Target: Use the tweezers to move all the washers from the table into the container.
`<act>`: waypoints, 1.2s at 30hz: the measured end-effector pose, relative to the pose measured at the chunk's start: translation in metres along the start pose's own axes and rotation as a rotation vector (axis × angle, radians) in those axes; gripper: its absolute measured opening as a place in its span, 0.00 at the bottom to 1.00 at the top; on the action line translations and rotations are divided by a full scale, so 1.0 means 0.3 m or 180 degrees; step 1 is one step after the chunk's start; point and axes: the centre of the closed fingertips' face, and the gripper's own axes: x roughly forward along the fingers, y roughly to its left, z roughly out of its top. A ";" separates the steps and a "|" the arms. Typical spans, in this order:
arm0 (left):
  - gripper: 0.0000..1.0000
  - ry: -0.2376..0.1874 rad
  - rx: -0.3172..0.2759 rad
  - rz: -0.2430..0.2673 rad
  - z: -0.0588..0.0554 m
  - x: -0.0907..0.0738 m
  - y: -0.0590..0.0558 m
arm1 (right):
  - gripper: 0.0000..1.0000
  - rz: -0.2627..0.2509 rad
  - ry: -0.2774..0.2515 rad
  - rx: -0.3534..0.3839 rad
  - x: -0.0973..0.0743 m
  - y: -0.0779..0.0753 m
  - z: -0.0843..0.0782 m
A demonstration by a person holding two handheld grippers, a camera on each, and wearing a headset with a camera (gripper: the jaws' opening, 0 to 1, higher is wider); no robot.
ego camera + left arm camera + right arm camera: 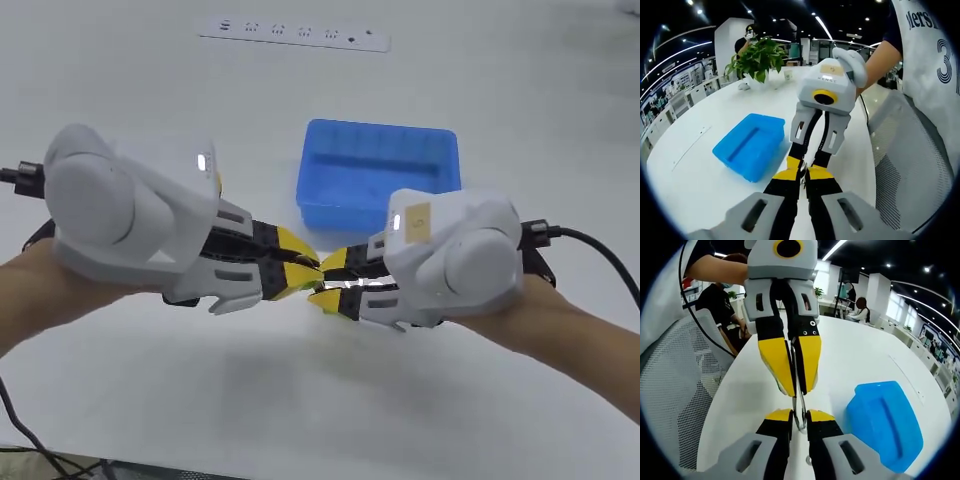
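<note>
Two grippers meet tip to tip over the near part of the table (pixel 300 400). The left gripper (pixel 297 268) and right gripper (pixel 332 283) each have their yellow-tipped black jaws closed almost fully on one slim pair of bright steel tweezers (pixel 799 407) held between them. Just beyond, on the far side, sits the container (pixel 378 165), a rectangular tray of glossy blue plastic with rounded corners and a stepped inner wall, whose visible floor is bare. Progress is judged to be at the start, with the tool in hand and transfers still to do; where the washers lie on the smooth white tabletop cannot be told.
</note>
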 end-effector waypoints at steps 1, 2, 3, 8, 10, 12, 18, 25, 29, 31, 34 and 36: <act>0.08 -0.0001 -0.0004 -0.0004 0.001 0.001 0.000 | 0.12 -0.0004 -0.0004 0.0002 -0.001 -0.001 0.000; 0.08 -0.0001 0.0002 -0.0010 0.002 0.002 -0.001 | 0.12 -0.0004 -0.0004 0.0002 -0.001 -0.001 0.000; 0.08 -0.0008 -0.0010 -0.0026 0.004 0.003 -0.003 | 0.12 -0.0004 -0.0002 -0.0004 -0.001 -0.001 -0.001; 0.08 -0.0017 -0.0025 -0.0049 0.005 0.004 -0.005 | 0.12 -0.0014 0.0012 0.0008 -0.002 0.001 -0.007; 0.08 -0.0015 -0.0025 -0.0050 0.005 0.004 -0.005 | 0.12 -0.0014 0.0008 0.0014 -0.004 0.001 -0.008; 0.08 -0.0013 -0.0022 -0.0068 0.007 0.006 -0.007 | 0.12 -0.0012 0.0008 0.0019 -0.005 0.001 -0.008; 0.08 -0.0022 -0.0041 -0.0141 0.012 0.012 -0.006 | 0.13 -0.0003 -0.0017 0.0045 -0.005 0.004 -0.001; 0.08 0.0047 -0.0098 -0.0180 0.015 0.019 0.009 | 0.13 -0.0013 -0.0013 0.0065 -0.002 -0.004 -0.005; 0.08 0.0089 -0.0161 -0.0187 0.008 0.028 0.019 | 0.12 -0.0024 -0.0009 0.0126 0.001 -0.014 -0.009; 0.08 0.0110 -0.0165 -0.0181 0.006 0.031 0.025 | 0.11 -0.0036 -0.0015 0.0114 0.001 -0.016 -0.008; 0.09 0.0125 -0.0185 -0.0211 0.000 0.031 0.022 | 0.11 -0.0028 -0.0022 0.0095 0.002 -0.014 -0.009; 0.09 0.0133 -0.0204 -0.0225 -0.003 0.030 0.019 | 0.10 -0.0019 -0.0029 0.0080 0.002 -0.012 -0.009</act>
